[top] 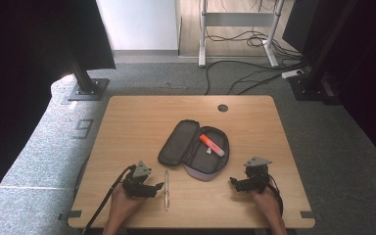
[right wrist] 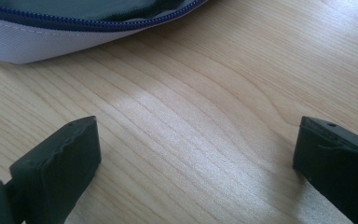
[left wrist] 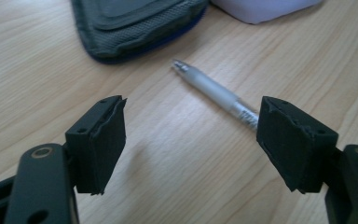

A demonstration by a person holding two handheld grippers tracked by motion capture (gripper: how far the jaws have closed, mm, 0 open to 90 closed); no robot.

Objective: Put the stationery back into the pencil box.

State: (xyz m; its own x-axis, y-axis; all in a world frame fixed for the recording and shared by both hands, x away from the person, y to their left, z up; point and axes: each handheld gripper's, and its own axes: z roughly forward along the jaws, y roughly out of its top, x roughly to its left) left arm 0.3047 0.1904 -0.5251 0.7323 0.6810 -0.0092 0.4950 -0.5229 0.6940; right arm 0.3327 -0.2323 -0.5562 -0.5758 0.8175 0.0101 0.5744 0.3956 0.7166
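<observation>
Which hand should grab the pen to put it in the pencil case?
Probably the left. The left gripper sits right beside the pen, jaws open, with the pen near one jaw. The right gripper is across the table, facing the pencil case.

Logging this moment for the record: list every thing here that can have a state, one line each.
pencil case: unzipped, lying open flat on the table.
orange highlighter: capped, lying inside the case.
pen: lying flat on the table, not gripped.
left gripper: open, jaws apart beside the pen.
right gripper: open, nothing between the jaws.
</observation>
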